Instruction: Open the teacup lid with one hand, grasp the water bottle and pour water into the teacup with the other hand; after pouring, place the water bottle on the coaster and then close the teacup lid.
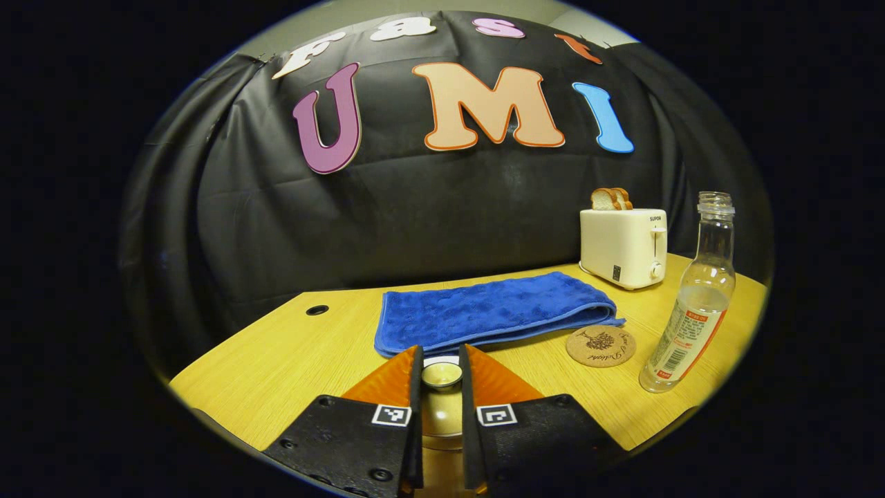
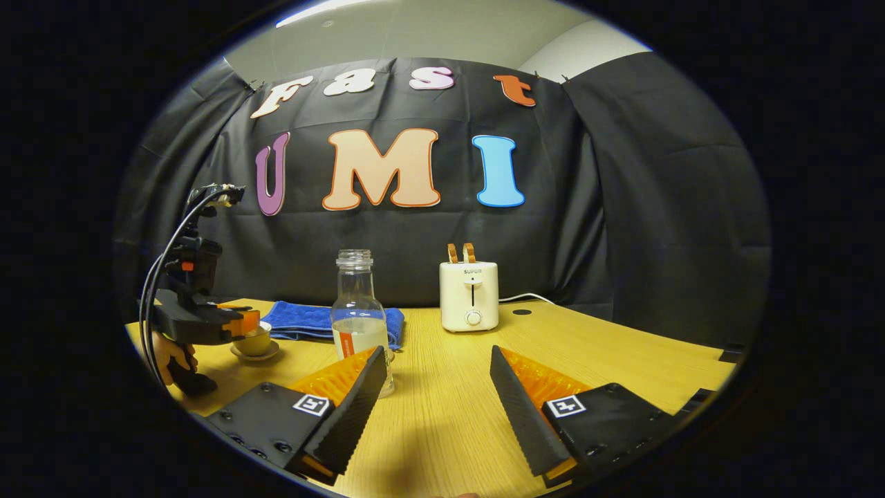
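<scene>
While "SUPOR" marks the toaster [image 1: 623, 247], the water bottle [image 1: 693, 304] label stays illegible.

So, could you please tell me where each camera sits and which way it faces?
Left gripper view: rides on the left gripper, low over the table, facing the booth wall; its own fingers flank the teacup lid.
Right gripper view: rides on the right gripper, facing the same wall; its own fingers spread wide, and the left gripper with a hand shows farther off at the teacup.
Shared: water bottle, toaster, blue towel.
</scene>
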Motion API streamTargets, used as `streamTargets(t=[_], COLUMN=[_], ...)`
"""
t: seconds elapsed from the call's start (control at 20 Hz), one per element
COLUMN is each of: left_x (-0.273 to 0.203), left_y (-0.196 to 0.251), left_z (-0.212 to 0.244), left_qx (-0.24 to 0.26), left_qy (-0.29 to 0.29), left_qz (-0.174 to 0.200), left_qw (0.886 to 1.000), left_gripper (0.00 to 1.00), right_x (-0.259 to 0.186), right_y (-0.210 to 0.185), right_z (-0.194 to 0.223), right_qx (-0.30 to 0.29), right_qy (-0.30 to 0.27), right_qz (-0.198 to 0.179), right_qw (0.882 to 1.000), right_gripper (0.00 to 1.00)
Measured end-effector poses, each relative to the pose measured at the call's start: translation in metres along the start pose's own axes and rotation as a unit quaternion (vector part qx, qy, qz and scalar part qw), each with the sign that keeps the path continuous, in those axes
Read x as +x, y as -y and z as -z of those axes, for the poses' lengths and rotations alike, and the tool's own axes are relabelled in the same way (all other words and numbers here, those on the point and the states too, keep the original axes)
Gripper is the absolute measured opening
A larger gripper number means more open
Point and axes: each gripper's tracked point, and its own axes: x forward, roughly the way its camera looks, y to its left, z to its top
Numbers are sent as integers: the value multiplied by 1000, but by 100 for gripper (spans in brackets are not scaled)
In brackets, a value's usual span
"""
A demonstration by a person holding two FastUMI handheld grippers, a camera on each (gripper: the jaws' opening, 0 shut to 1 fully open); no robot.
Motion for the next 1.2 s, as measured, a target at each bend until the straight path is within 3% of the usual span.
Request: streamTargets(t=[0.2,0.5,0.75,1.0,1.05,1.1,1.2], left_x=[-1,-10,-29,-63,-71,-78,-89], left_y=[-2,-13,-11,-23,-28,-32,-39], left_z=[0,-8,-19,-21,-23,-24,-29], left_qx=[2,8,2,-4,-9,-12,-9], left_qy=[2,24,47,72,80,87,103], left_qz=[-1,-22,-7,-3,-4,-6,-9], left_qw=[1000,999,999,997,997,996,995], left_gripper=[18,18,18,18,18,18,18], right_x=[0,-1,2,20,24,28,38], right_y=[0,-19,-48,-70,-71,-74,-77], right_z=[0,1,2,4,5,6,7], right_qx=[0,2,3,4,3,3,3], right_qy=[1,-1,-4,-7,-7,-8,-10], right_qz=[-1,-38,-75,-88,-86,-87,-85], right_qw=[1000,999,997,996,996,996,996], right_gripper=[96,93,100,93,100,93,100])
